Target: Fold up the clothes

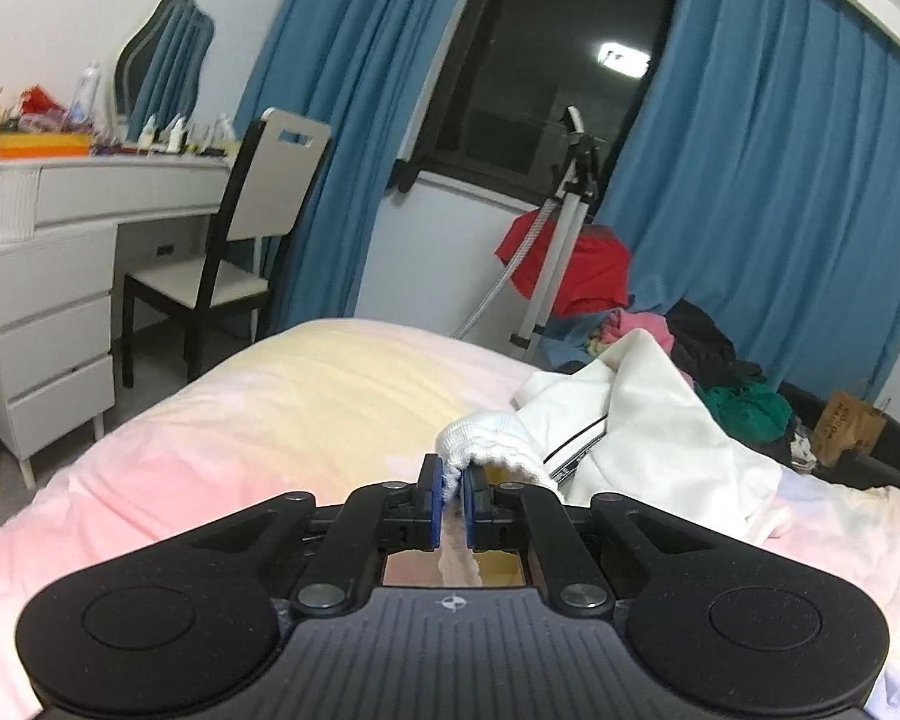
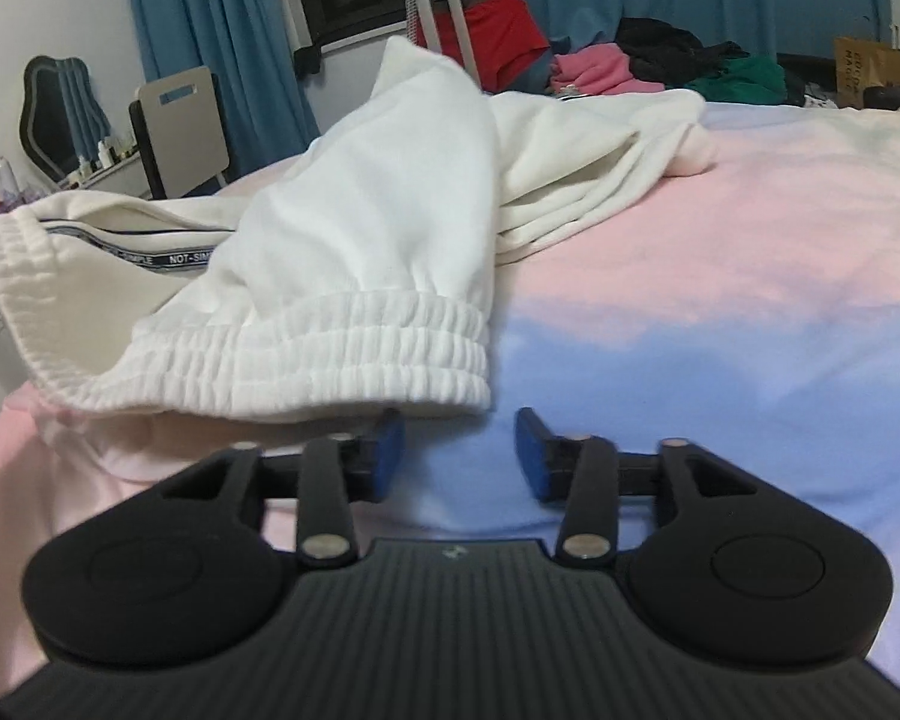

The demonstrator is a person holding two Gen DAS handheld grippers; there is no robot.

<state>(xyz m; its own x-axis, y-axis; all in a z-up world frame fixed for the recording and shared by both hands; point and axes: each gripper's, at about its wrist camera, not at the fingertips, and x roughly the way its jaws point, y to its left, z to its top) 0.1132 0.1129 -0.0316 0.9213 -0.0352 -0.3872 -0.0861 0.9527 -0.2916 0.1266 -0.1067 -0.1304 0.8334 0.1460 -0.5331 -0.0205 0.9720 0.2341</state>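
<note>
While left tongs (image 1: 452,495) pinch one white garment (image 1: 642,420), right tongs (image 2: 459,450) stand spread.

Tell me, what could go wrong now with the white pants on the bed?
1. The left tongs pinch only the edge of the waistband, so it may slip out when pulled.
2. The right tongs are open and hold nothing; one corner of the pants is loose and may sag or bunch into a crooked fold.
</note>
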